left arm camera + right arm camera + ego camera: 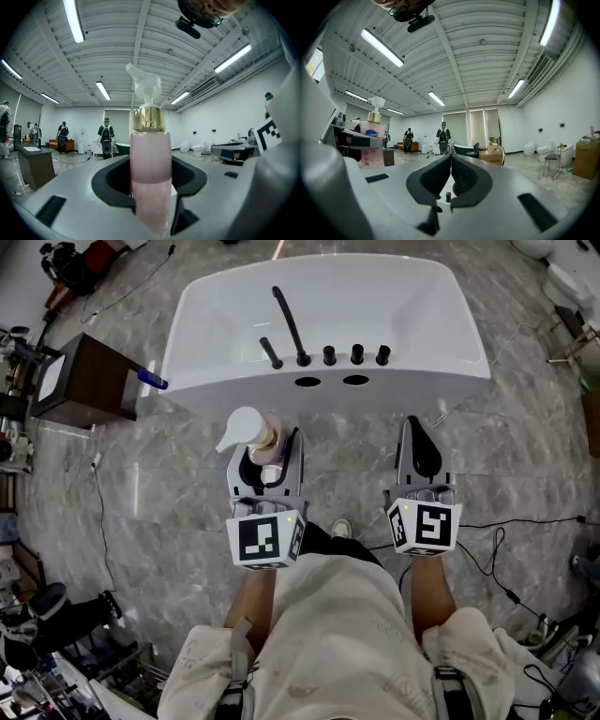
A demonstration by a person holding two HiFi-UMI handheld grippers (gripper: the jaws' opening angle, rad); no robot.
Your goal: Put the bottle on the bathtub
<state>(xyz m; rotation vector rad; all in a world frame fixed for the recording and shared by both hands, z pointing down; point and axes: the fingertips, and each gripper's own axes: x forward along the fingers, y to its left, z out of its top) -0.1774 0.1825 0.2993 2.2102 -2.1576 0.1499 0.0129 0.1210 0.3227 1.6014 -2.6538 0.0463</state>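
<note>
1. The left gripper (270, 450) is clamped on the bottle (265, 442), and both are just in front of the bathtub (422, 367), on the person's side of its near ledge.
2. In the left gripper view the bottle (149, 187) stands upright between the two jaws of the gripper (150, 176), which press on its lower body. It has a pale pink body, a gold collar and a white pump head.
3. From the head view the bottle is not on the bathtub. It is held over the grey floor (525, 437), close to the ledge, with its pump head toward the tub.
4. The right gripper (418, 427) is also just in front of the bathtub's near ledge, to the right of the bottle and apart from it.
5. In the right gripper view the jaws of the gripper (451, 161) meet tip to tip with nothing between them. The bottle (373, 140) shows off to the left.
6. A black tap (291, 324) and a row of black knobs (356, 354) sit on the bathtub's near ledge.
7. A dark wooden cabinet (89, 381) stands beside the bathtub's left end.
</note>
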